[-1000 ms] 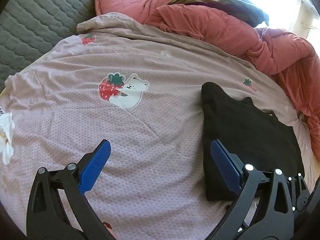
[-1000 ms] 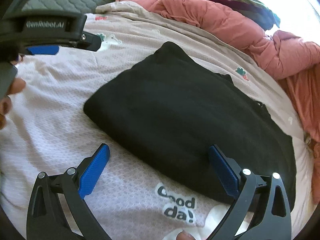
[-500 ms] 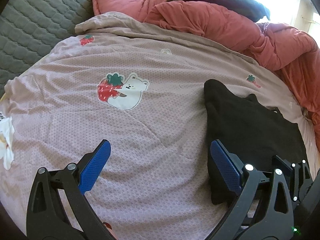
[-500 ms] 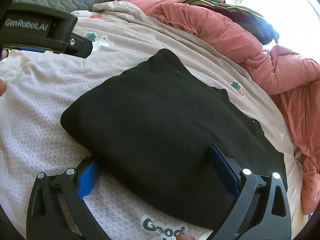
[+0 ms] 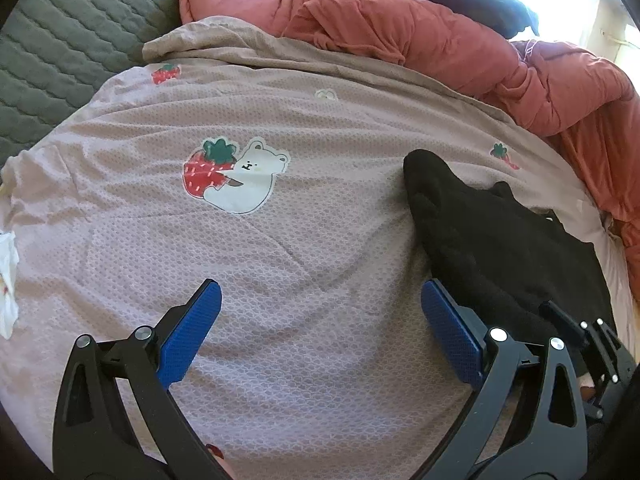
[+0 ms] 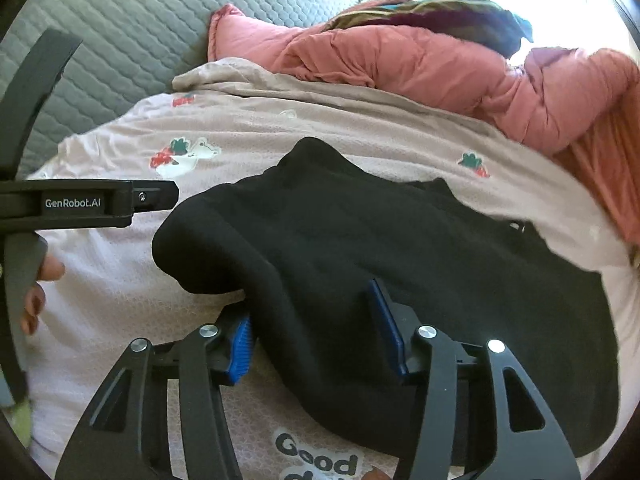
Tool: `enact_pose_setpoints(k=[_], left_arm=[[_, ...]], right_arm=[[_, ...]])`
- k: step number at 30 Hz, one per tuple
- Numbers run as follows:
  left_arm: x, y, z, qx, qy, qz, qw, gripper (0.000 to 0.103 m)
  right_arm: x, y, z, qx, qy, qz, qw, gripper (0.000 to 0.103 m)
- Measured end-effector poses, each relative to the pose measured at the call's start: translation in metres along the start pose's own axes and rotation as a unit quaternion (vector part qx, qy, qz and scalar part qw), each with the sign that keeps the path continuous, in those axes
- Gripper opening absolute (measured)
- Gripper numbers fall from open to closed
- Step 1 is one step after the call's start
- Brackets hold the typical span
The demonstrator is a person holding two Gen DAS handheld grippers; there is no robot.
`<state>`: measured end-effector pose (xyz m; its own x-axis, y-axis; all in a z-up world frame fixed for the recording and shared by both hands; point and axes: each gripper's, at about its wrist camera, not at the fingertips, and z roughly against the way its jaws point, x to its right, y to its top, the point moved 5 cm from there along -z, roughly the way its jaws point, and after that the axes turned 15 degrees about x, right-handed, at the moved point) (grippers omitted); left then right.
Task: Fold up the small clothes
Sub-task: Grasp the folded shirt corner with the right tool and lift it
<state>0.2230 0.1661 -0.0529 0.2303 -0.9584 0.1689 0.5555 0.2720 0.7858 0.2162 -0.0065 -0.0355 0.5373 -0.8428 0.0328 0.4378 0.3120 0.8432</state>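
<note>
we saw the black garment (image 6: 400,248) lying on the pink printed sheet (image 5: 280,260) of the bed, right of the strawberry bear print (image 5: 234,176) and near the heaped red comforter (image 6: 440,68) at the far side. the right claw (image 6: 316,328) had its jaws closing with the garment's near left edge bunched between them; the blue pads (image 6: 242,344) looked to be touching the fabric, and that fold was lifted off the sheet. the left claw (image 5: 320,328) was spread wide, nothing between its pads (image 5: 190,332), hovering over bare sheet just left of the garment (image 5: 500,248). in the right wrist view the left claw's body (image 6: 88,202) showed at left with the person's fingers (image 6: 40,284) on it. grey quilted headboard (image 6: 120,48) sat far left.
</note>
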Motion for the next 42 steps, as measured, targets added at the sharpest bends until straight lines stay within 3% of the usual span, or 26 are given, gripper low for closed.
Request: enact_pose_setpoints(k=[8, 11, 13, 17, 24, 28, 32, 38, 41, 42], left_arm=[[0.002, -0.001, -0.003, -0.006, -0.012, 0.012, 0.9998, 0.094], [0.003, 0.0, -0.004, -0.007, -0.024, 0.025, 0.9994, 0.094], [0.004, 0.0, -0.005, -0.01, -0.031, 0.033, 0.9989, 0.094], [0.006, 0.002, -0.008, -0.018, -0.061, 0.066, 0.9958, 0.094], [0.016, 0.021, -0.016, -0.023, -0.126, 0.144, 0.9813, 0.094], [0.035, 0.029, -0.035, -0.057, -0.177, 0.192, 0.9637, 0.094], [0.049, 0.029, -0.057, -0.094, -0.193, 0.218, 0.9521, 0.094], [0.064, 0.022, -0.079, -0.124, -0.205, 0.227, 0.944, 0.092], [0.077, 0.018, -0.085, -0.13, -0.217, 0.216, 0.9431, 0.086], [0.079, 0.017, -0.087, -0.132, -0.221, 0.214, 0.9423, 0.079]], right_arm=[[-0.024, -0.01, -0.005, -0.007, -0.029, 0.097, 0.995, 0.062], [-0.023, -0.011, -0.004, 0.002, -0.038, 0.101, 0.994, 0.046], [-0.017, -0.008, 0.001, 0.017, -0.026, 0.077, 0.997, 0.028], [-0.004, -0.004, 0.01, 0.037, -0.003, 0.03, 0.999, 0.016], [0.018, 0.002, 0.03, 0.08, 0.038, -0.057, 0.994, 0.007], [0.021, 0.003, 0.037, 0.089, 0.045, -0.073, 0.992, 0.007], [0.02, 0.004, 0.037, 0.089, 0.046, -0.073, 0.992, 0.007], [0.016, 0.002, 0.033, 0.083, 0.04, -0.063, 0.994, 0.007], [0.016, 0.002, 0.033, 0.084, 0.036, -0.059, 0.994, 0.007], [0.015, 0.002, 0.033, 0.084, 0.035, -0.058, 0.994, 0.007]])
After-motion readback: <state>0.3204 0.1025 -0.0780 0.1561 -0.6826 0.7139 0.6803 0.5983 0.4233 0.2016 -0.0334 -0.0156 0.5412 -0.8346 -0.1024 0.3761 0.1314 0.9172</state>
